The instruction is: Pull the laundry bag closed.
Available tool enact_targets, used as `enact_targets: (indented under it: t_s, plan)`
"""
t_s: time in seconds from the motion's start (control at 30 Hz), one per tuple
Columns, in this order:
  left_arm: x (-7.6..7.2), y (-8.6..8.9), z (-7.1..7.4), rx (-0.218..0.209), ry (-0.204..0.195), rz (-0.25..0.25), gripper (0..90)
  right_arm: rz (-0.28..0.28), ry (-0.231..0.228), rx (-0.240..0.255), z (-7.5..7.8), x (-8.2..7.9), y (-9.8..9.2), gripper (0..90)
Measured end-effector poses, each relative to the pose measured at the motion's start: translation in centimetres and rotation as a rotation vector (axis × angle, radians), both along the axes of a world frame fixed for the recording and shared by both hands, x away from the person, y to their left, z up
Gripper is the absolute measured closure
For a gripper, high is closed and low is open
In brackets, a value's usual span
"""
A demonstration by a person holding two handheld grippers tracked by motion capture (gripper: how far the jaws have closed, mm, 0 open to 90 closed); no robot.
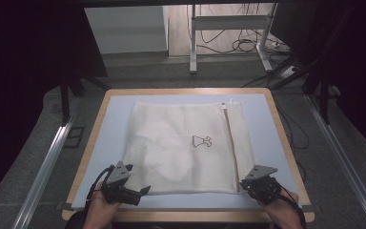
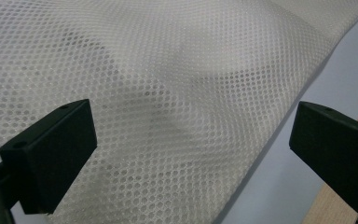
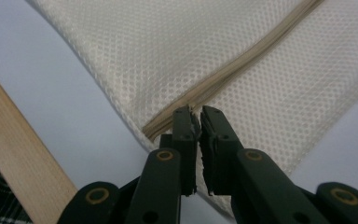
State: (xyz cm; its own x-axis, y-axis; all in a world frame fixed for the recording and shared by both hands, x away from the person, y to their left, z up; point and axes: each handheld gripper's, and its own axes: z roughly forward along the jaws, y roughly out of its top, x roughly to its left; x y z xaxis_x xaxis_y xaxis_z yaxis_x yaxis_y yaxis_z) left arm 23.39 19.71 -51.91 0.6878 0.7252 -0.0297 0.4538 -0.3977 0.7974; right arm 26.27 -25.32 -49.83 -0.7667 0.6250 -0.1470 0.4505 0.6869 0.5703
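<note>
On mesh bag [image 1: 186, 143], small printed dress outline [image 1: 202, 141]

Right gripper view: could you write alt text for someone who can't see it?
The right tool, its two black jaws shut, pinches the near end of the beige zipper on a cream mesh laundry bag. The bag lies flat on a pale blue mat, with the table's wooden edge at the left.

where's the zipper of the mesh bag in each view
High view: the zipper runs along the mesh bag, right of middle, far edge to near edge.
Left gripper view: not in it.
Right gripper view: the zipper slants from upper right down to the right tool, shut on its end.
Shared landmark: the bag's mesh.
</note>
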Motion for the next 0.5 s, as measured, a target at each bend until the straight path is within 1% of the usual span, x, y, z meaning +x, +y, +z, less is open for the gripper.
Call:
enact_targets:
  t_s: [0.13,0.2,0.3,0.43,0.5]
  plan:
    - [0.0,-0.1,0.0,0.005,0.001,-0.003,0.2,0.013,0.017,-0.008,-0.2,0.0,0.1,83.9]
    - [0.0,-0.2,0.0,0.004,0.0,-0.004,0.2,0.016,0.003,-0.014,-0.1,0.0,0.1,85.0]
    - [0.1,-0.4,0.1,0.003,0.001,-0.008,0.3,0.028,-0.025,-0.006,0.3,-0.2,0.2,85.0]
    - [0.3,-1.1,0.2,0.002,0.015,-0.025,0.4,0.029,-0.029,-0.005,0.2,-0.1,0.2,85.0]
    - [0.4,-1.6,0.2,0.007,0.019,-0.036,0.3,0.027,-0.031,0.005,0.3,-0.1,0.2,84.9]
